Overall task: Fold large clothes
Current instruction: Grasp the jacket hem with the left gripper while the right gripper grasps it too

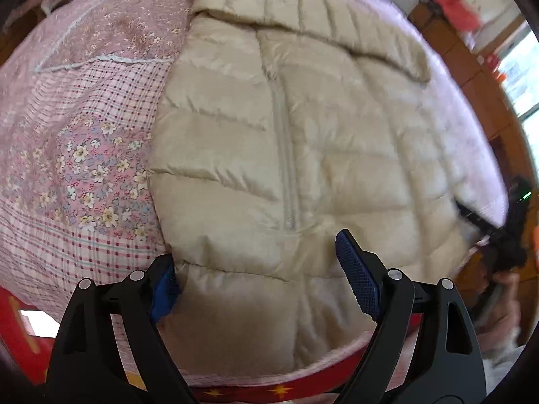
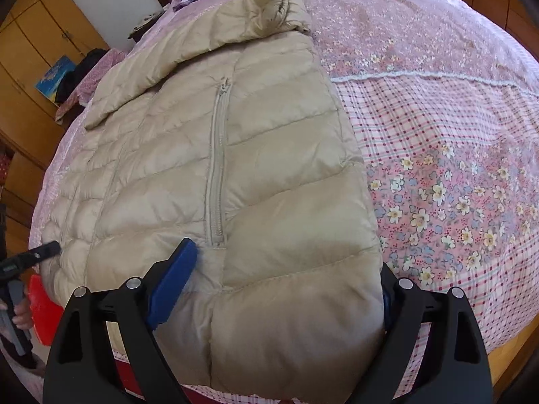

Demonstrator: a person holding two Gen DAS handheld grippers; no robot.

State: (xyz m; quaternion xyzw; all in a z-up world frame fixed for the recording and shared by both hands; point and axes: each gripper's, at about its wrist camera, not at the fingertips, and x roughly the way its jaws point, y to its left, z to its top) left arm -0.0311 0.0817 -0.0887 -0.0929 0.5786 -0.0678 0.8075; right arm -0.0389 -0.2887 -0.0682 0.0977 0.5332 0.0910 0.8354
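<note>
A beige quilted puffer jacket (image 1: 303, 141) (image 2: 235, 175) lies flat on a bed, zipper up, with a sleeve folded across its top. My left gripper (image 1: 262, 281) hangs over the jacket's near left hem corner. It is open, with its left blue pad (image 1: 165, 289) at the jacket's edge and the right pad (image 1: 358, 277) over the fabric. My right gripper (image 2: 283, 291) is open over the near right hem corner. Its left pad (image 2: 173, 281) rests above the jacket and its right pad is mostly hidden behind the jacket's edge. Each view shows the other gripper (image 1: 502, 235) (image 2: 33, 256) at the far side.
A pink floral and checked quilt (image 1: 84, 155) (image 2: 454, 168) covers the bed. A red band with stars (image 1: 269, 390) runs along the near bed edge. Wooden wardrobes (image 2: 30, 67) stand behind, and a hand (image 2: 20, 316) holds the left gripper's handle.
</note>
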